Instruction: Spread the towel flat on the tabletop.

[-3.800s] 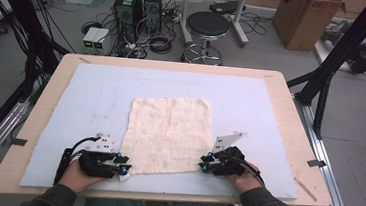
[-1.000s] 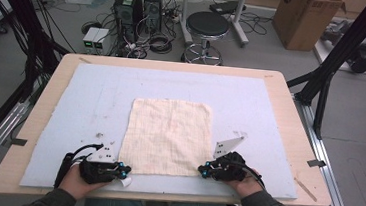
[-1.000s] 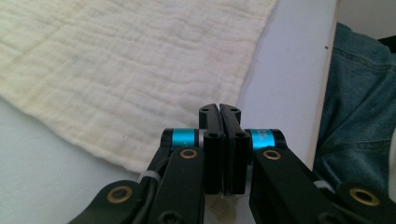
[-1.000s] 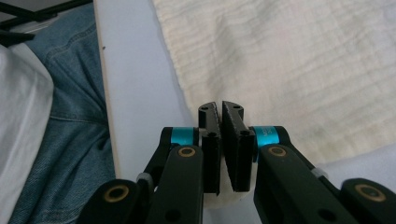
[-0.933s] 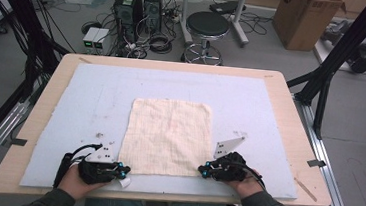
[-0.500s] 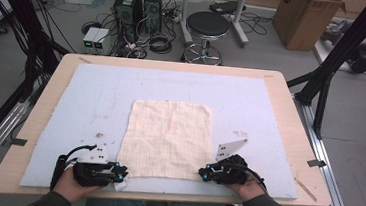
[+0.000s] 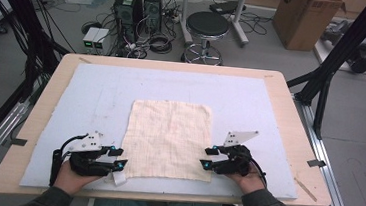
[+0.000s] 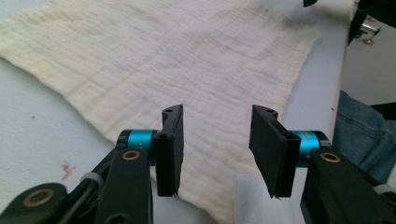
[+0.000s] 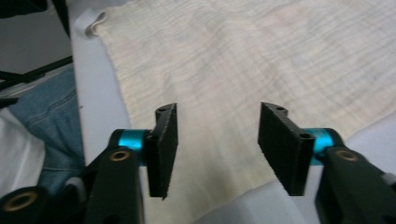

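Even, diffuse overhead light falls on the pale blue mat (image 7: 252, 96) in the high view, with only faint, soft shadows along the table's (image 7: 289, 122) near edge and no glare. That view is slightly soft, and the table's far edge bows with wide-angle distortion. In both gripper views the black jaws are fairly sharp, while the cream cloth (image 8: 154, 56) softens toward its far edge, more so in the right gripper view.

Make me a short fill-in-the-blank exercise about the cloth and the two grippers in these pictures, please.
1. The cloth lies spread ____ on the pale mat.
2. The left gripper is at the cloth's near ____ corner.
3. The jaws of the right gripper stand ____, with no cloth pinched between them.
4. Beyond the table, a round black ____ is on the floor.

Missing words: flat; left; open; stool
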The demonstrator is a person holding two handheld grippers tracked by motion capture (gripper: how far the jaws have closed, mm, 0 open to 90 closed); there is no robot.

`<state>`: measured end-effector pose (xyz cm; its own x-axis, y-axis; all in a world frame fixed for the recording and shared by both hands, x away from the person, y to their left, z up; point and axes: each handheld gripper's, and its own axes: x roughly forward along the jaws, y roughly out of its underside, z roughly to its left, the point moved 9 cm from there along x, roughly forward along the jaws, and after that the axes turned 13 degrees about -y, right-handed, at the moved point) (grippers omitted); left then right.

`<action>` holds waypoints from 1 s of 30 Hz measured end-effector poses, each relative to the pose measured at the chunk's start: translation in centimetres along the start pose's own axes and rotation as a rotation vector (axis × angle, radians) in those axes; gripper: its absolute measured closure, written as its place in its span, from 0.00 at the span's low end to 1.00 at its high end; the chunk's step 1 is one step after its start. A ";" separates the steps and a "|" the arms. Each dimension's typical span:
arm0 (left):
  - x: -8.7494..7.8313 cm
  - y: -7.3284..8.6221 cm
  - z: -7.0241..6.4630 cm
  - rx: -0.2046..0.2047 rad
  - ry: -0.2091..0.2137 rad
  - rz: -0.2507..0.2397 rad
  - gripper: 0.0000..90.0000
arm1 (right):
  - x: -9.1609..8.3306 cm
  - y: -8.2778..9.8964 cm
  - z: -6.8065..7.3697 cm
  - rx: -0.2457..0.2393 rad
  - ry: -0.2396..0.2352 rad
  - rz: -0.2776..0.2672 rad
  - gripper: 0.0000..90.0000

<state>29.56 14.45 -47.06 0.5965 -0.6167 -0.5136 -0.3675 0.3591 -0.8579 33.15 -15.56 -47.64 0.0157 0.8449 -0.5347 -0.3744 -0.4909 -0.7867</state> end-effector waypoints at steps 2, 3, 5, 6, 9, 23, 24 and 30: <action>0.1 -0.1 0.2 -0.005 -0.012 -0.002 0.58 | 0.1 -0.1 -0.2 0.007 0.008 0.000 0.48; 0.2 -0.2 0.2 -0.008 -0.014 -0.006 0.57 | 0.1 -0.2 -0.3 0.003 0.008 -0.004 0.47; 0.2 -0.3 0.4 -0.010 -0.021 -0.007 0.56 | 0.1 -0.3 -0.4 -0.002 0.018 -0.007 0.43; 0.2 -0.3 0.4 -0.010 -0.026 -0.006 0.55 | 0.1 -0.4 -0.6 -0.003 0.028 -0.009 0.41; 0.3 -0.4 0.6 -0.008 -0.038 -0.010 0.53 | 0.1 -0.5 -0.9 -0.002 0.043 -0.011 0.38; 0.6 -0.4 1.3 -0.021 -0.082 0.006 0.45 | -0.2 -0.9 -2.2 0.024 0.086 -0.032 0.29; 0.6 -0.4 1.3 -0.021 -0.083 0.008 0.45 | -0.2 -0.9 -2.2 0.022 0.088 -0.030 0.29; 0.6 -0.4 1.3 -0.019 -0.088 0.009 0.44 | -0.1 -0.8 -2.4 0.022 0.091 -0.022 0.29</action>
<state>30.98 14.88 -47.03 0.6532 -0.5495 -0.5210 -0.3859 0.3504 -0.8534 35.68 -15.75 -47.75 0.1082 0.8320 -0.5442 -0.3936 -0.4668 -0.7919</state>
